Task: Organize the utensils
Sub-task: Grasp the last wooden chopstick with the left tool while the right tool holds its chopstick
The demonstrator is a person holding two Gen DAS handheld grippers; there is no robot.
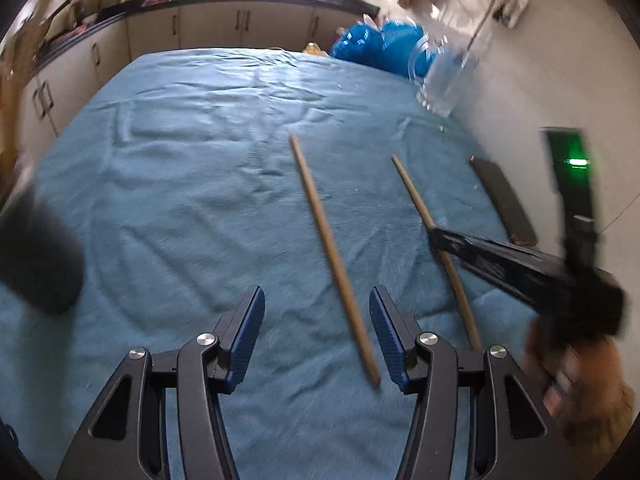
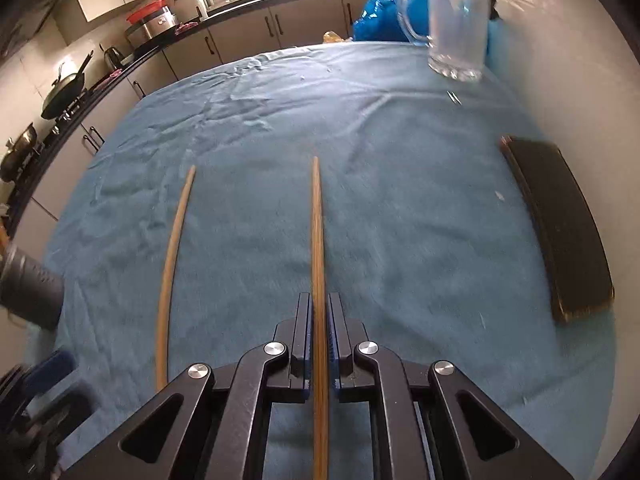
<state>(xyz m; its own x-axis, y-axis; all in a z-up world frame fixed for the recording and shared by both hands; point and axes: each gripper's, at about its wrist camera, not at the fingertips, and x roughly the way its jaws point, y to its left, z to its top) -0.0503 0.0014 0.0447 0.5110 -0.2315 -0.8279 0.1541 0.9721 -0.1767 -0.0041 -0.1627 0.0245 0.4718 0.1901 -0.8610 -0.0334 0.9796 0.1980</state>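
Two wooden chopsticks lie on the blue cloth (image 1: 180,184). In the left wrist view one chopstick (image 1: 332,256) runs away from me, its near end between the fingers of my left gripper (image 1: 318,320). That gripper is open and its pads do not press the stick. To the right, my right gripper (image 1: 434,236) is shut on the second chopstick (image 1: 412,188) around its middle. In the right wrist view the right gripper (image 2: 319,304) pinches that chopstick (image 2: 317,232) lengthwise, and the other chopstick (image 2: 172,272) lies to its left.
A clear glass mug (image 1: 444,80) (image 2: 456,32) stands at the far right of the cloth by the wall. A dark flat slab (image 2: 560,224) lies along the right edge. A dark cylinder (image 2: 32,284) stands at the left edge. Kitchen cabinets line the far side.
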